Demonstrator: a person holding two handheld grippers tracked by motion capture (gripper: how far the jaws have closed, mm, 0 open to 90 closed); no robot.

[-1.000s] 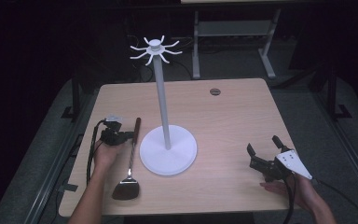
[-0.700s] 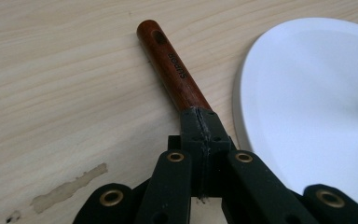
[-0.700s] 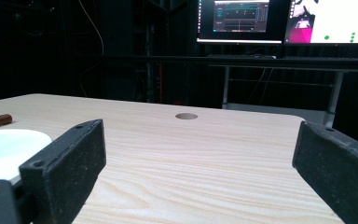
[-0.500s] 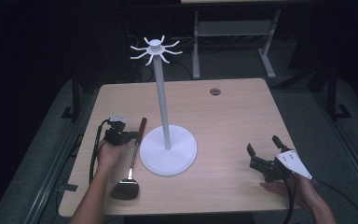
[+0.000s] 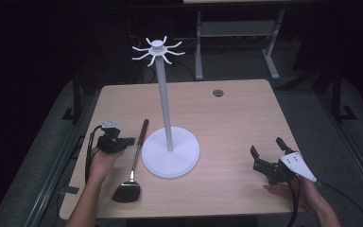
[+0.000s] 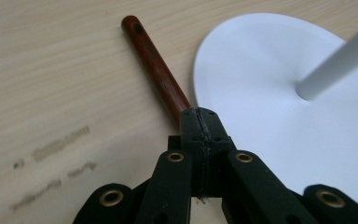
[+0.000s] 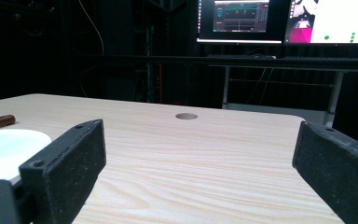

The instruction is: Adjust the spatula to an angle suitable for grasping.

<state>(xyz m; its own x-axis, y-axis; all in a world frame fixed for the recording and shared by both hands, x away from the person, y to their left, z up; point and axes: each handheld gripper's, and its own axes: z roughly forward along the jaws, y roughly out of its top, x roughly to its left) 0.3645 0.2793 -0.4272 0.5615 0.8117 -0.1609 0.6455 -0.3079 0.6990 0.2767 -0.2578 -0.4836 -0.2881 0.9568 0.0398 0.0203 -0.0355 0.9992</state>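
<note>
A wooden table (image 5: 227, 109) is seen from above, with a white stand (image 5: 170, 151) set on its round base left of centre, its post rising to a crown of hooks (image 5: 157, 49). A spatula (image 5: 133, 165) is laid just beside the base's left rim, its reddish handle (image 6: 156, 70) pointing away from the person and its dark blade near the front edge. The left gripper (image 5: 123, 141) is held at the handle with its jaws pressed together; whether the handle is clamped between them cannot be told. The right gripper (image 5: 267, 152) is held near the front right corner, its jaws spread wide. Bare tabletop is left between it and the base, out to a round hole (image 7: 186, 115) near the far edge.
</note>
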